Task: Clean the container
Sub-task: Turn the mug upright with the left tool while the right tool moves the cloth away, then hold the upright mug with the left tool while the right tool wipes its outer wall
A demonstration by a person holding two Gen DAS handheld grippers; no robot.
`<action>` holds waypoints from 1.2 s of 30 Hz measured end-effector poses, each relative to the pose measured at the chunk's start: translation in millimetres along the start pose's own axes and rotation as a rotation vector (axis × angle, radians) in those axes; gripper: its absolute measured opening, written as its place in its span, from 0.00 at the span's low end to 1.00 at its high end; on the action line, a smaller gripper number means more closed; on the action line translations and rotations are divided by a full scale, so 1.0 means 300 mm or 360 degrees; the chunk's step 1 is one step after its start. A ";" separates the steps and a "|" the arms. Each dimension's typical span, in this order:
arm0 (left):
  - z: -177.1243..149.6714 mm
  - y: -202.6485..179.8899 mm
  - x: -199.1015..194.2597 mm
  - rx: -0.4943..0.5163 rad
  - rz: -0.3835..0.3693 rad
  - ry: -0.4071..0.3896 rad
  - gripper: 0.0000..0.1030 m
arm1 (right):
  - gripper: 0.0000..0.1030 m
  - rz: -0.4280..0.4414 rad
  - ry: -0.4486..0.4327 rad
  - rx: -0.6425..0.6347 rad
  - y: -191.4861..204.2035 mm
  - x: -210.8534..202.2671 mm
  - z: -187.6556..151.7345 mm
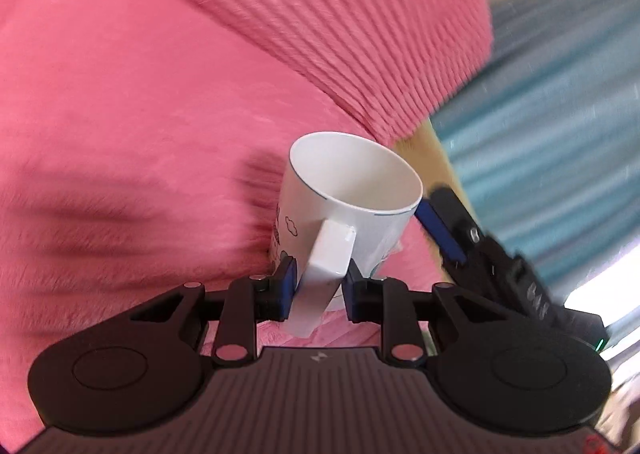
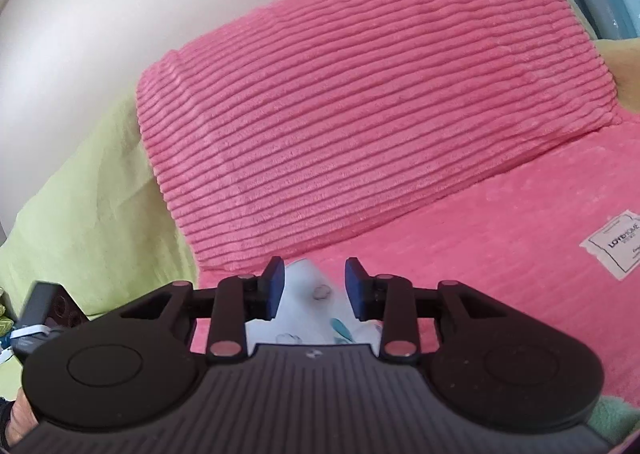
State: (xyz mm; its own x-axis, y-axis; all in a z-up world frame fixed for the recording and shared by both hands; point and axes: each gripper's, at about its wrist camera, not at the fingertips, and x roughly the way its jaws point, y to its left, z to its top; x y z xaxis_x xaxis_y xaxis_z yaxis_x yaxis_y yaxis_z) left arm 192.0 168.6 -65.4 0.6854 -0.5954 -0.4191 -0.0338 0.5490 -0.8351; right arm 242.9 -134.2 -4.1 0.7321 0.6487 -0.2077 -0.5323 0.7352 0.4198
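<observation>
The mug is pinched by its handle in the left gripper, above a pink blanket. The right gripper is spread around a white patterned thing, contact unclear.

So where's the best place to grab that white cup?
By its flat, blocky handle. It sticks out from the mug toward the left gripper, whose pads already pinch its two flat sides. The round wall is wider and probably slippery.

Black left gripper, right gripper; blue-padded fingers, silver screws.
</observation>
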 end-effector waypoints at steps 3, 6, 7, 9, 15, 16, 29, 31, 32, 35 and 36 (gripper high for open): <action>0.011 0.054 -0.005 -0.0108 0.0084 -0.0020 0.26 | 0.29 -0.0038 0.0032 -0.0040 0.006 -0.003 0.007; 0.013 0.099 0.001 -0.0215 0.0135 -0.0021 0.30 | 0.29 -0.0115 0.0073 -0.0125 0.011 -0.039 0.017; 0.013 0.105 0.004 -0.0232 0.0144 -0.0016 0.29 | 0.29 -0.0152 0.0075 -0.0141 0.010 -0.066 0.026; 0.006 0.090 0.011 -0.0180 0.0180 -0.0023 0.31 | 0.30 -0.0226 0.0059 -0.0137 -0.003 -0.149 0.046; -0.013 0.065 0.022 -0.0147 0.0236 -0.0056 0.32 | 0.33 -0.0507 0.0062 0.0037 -0.076 -0.461 0.060; -0.015 0.064 0.024 -0.0150 0.0241 -0.0060 0.32 | 0.33 -0.0554 0.0089 0.0041 -0.081 -0.500 0.051; -0.032 0.045 0.049 -0.0084 0.0264 -0.0112 0.34 | 0.08 -0.0344 0.0308 0.0191 -0.069 -0.433 -0.099; -0.034 0.041 0.053 -0.0053 0.0267 -0.0117 0.34 | 0.07 -0.0198 0.0246 -0.0030 0.032 -0.372 -0.051; -0.034 0.039 0.054 -0.0037 0.0271 -0.0116 0.34 | 0.07 -0.0115 0.0237 -0.0091 0.073 -0.335 -0.028; -0.029 0.024 0.060 0.0029 0.0292 -0.0105 0.35 | 0.07 0.0136 0.0269 -0.0222 0.176 -0.200 0.032; -0.028 0.016 0.062 0.0064 0.0305 -0.0096 0.35 | 0.07 0.0207 0.0314 -0.0269 0.205 -0.144 0.049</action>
State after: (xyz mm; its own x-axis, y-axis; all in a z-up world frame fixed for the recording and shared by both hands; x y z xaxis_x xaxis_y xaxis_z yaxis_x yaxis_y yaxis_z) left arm 198.4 155.3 -80.3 0.7117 -0.4424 -0.5457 -0.1394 0.6723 -0.7270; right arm 184.8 -120.0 43.7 0.5649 0.7534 -0.3365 -0.6917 0.6547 0.3047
